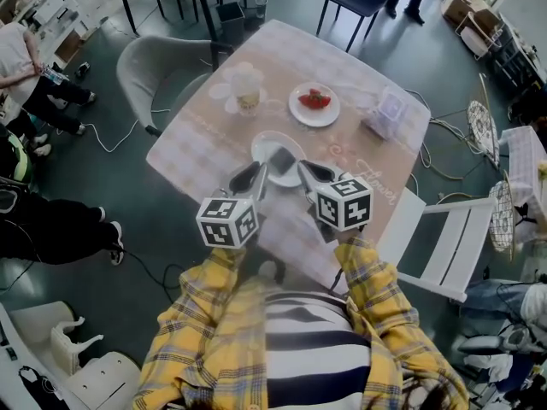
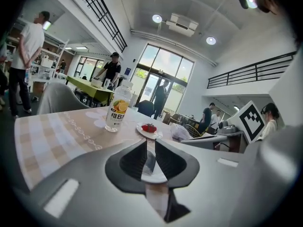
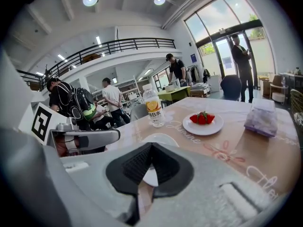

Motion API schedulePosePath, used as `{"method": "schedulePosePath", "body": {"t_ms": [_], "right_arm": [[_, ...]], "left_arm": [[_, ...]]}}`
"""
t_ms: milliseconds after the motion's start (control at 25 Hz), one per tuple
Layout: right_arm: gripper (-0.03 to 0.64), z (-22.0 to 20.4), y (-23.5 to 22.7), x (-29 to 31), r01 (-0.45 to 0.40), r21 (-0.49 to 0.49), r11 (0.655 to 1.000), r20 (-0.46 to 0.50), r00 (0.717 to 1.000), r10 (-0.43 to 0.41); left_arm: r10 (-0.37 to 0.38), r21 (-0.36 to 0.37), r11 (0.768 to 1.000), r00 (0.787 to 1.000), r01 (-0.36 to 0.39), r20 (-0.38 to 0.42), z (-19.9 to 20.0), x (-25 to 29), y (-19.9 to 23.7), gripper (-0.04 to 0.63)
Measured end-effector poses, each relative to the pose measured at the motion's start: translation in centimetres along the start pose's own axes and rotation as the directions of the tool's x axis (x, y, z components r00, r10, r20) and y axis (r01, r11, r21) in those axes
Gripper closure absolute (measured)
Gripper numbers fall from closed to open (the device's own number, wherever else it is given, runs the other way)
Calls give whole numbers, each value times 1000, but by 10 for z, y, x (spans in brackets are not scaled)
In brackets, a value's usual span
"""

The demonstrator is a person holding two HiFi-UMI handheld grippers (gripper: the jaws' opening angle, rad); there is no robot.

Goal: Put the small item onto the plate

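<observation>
bench [image 1: 198,142]: checked cloth; everything relevant is on it.
bottle [image 1: 248,94]: upright at back-left, well apart from both tools. Not involved.
left tool [image 2: 147,143]: jaws nearly together with a thin slit left. The pads pinch nothing I can see. It hangs over the near-left edge of the near plate, nose tipped slightly down.
near plate [image 1: 263,143]: white, sits between the two tools' tips at the front of the bench.
small item [image 1: 280,160]: dark grey, looks flat, lying at about the middle of the near plate. It also shows as a grey sliver through the left tool's slit, with white plate rim below it. Can't tell what it is.
right tool [image 3: 151,146]: jaws pressed together, nothing between them. It hangs over the right side of the near plate.
far plate [image 1: 330,116]: holds strawberries [image 1: 314,99], behind and right of the near plate, apart from it.
packet [image 1: 385,114]: soft wrapped pack near the right edge, untouched.
done: placement reads as complete, with the item on the plate and neither tool gripping it.
caveat: the slit view is tight, so light pad contact on the left can't be fully ruled out.
left: back both tools clear of the plate without nudging the item.
</observation>
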State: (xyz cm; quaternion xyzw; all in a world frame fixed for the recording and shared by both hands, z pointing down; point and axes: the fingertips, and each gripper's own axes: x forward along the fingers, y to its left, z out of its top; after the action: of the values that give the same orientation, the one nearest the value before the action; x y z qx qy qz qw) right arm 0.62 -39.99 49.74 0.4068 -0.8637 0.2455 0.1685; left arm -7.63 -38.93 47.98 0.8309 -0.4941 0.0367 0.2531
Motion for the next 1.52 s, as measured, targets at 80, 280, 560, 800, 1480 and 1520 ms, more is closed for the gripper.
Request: {"method": "schedulePosePath", "body": {"t_ms": [80, 280, 560, 800, 1480, 1520], "right_arm": [[618, -4, 3, -3, -2, 0, 1000, -1, 1000, 2], [618, -12, 11, -12, 3, 6, 1000, 7, 1000, -3], [618, -23, 18, -26, 14, 18, 1000, 26, 1000, -15], [618, -37, 28, -43, 0, 19, 1000, 24, 1000, 0], [618, -90, 50, -97, -11, 40, 999, 40, 999, 9], [618, -91, 51, -99, -11, 46, 999, 41, 999, 9]], "left_arm": [[1, 0, 1000, 1000, -1, 0, -3, -5, -2, 544], [10, 12, 1000, 1000, -10, 7, -10, -19, -2, 584], [-17, 13, 1000, 1000, 17, -10, -22, -33, -11, 594], [-38, 33, 999, 999, 39, -35, -35, -48, -24, 594], [-82, 83, 993, 992, 89, -95, -71, -100, -42, 594], [-81, 81, 993, 993, 88, -91, -71, -103, -42, 594]]}}
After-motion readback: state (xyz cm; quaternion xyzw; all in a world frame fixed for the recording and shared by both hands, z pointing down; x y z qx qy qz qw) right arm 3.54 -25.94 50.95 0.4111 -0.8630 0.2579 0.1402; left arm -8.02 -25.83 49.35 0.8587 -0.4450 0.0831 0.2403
